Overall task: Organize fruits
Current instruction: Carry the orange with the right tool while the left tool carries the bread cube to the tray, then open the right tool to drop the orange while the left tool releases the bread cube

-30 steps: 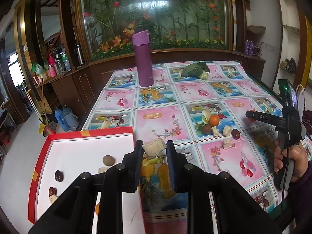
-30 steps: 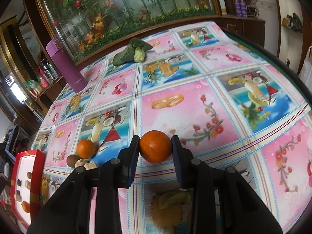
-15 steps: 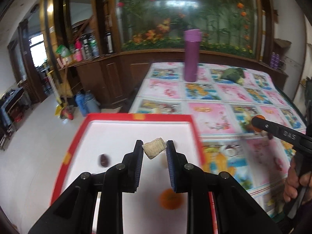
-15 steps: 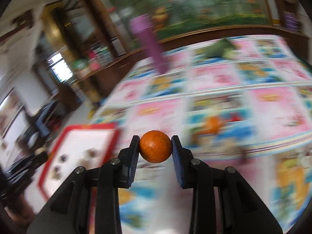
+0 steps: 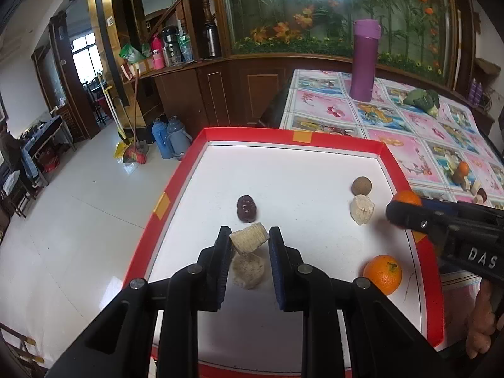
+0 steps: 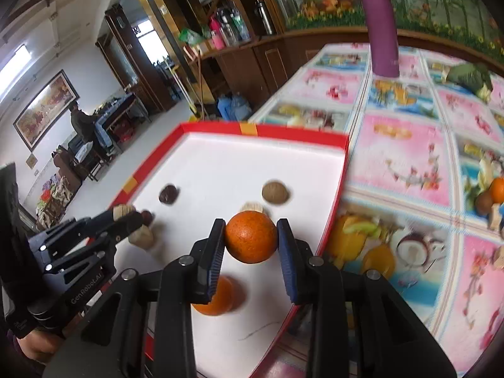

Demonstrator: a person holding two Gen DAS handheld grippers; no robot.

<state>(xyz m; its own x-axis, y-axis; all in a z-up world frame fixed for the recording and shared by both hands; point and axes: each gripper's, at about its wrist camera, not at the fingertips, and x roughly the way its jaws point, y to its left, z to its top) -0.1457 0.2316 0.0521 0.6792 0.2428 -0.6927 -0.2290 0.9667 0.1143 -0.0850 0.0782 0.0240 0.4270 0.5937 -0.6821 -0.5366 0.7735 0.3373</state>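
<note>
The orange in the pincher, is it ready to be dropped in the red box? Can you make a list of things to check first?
1. Right gripper shut on the held orange: ok.
2. Held orange is over the red tray, inside its right rim: ok.
3. Landing spot: another orange lies almost below the held one: not ok, shift a bit.
4. Left gripper with its corn piece is apart from the right gripper: ok.
5. Height above the tray floor: cannot tell.
</note>
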